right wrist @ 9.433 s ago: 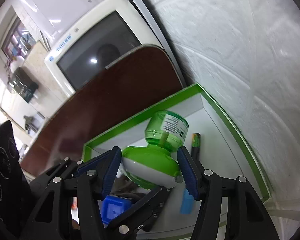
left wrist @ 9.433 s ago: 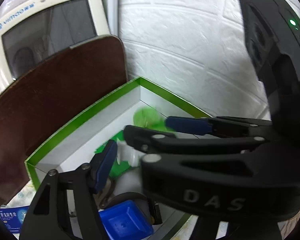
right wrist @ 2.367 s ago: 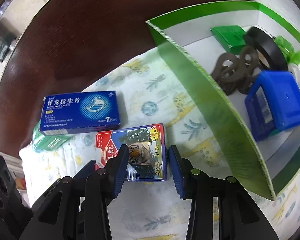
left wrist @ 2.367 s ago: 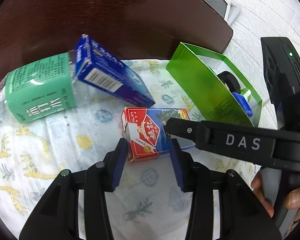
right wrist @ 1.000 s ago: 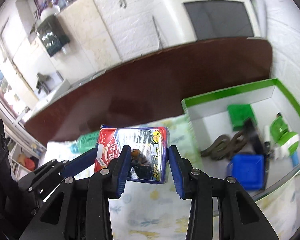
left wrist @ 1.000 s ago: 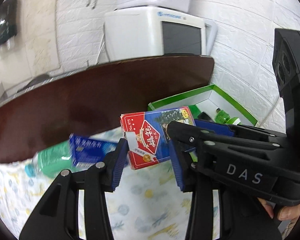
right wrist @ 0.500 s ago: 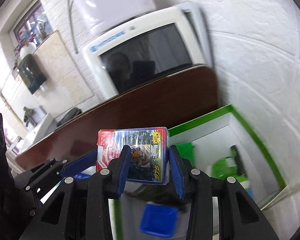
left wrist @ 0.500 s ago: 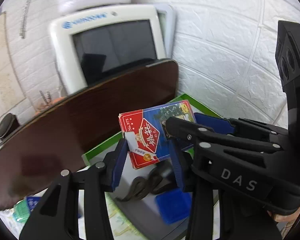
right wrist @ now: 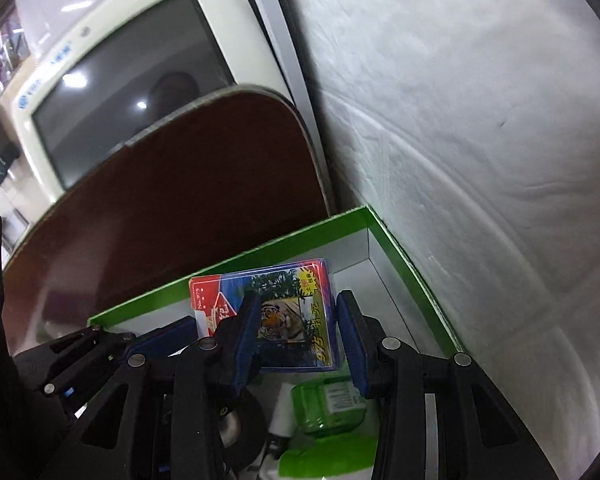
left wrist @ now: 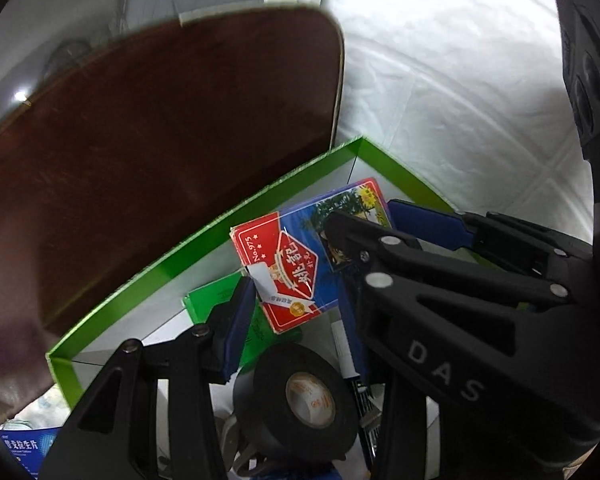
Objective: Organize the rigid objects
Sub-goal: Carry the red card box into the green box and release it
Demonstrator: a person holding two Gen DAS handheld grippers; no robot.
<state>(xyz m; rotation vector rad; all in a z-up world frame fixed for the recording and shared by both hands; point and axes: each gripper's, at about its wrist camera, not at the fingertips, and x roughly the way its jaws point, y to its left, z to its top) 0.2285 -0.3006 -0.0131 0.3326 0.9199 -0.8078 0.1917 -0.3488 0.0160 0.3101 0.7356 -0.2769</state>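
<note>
Here, both grippers clamp one card pack (left wrist: 296, 264) and hold it above the inside of a green-rimmed box (left wrist: 204, 236), near the box's far corner by the white wall (left wrist: 460, 100). The left gripper (left wrist: 296, 304) has its blue pads pressed on the pack's red end, one pad (left wrist: 240, 320) plain on the left edge, the other mostly hidden behind the right gripper's black frame. In the right wrist view the right gripper (right wrist: 296, 332) pinches the pack's (right wrist: 288, 316) tiger-picture end between two blue pads (right wrist: 350, 344), both touching the pack's sides. The pack is tilted, clear of the box floor as far as can be told; whether its lower edge touches anything beneath is hidden by the fingers.

Inside the box, below the pack, lie a black tape roll (left wrist: 300, 400) with a tan core, a flat green item (left wrist: 216, 300) against the near wall, and, seen from the right wrist, a green bottle (right wrist: 332, 404) with a white label. A dark brown table edge (left wrist: 140, 140) curves behind the box, and a cream monitor (right wrist: 120, 64) stands beyond it. At the lower left of the left wrist view a blue carton (left wrist: 24, 448) lies outside the box on a patterned cloth (left wrist: 48, 408).
</note>
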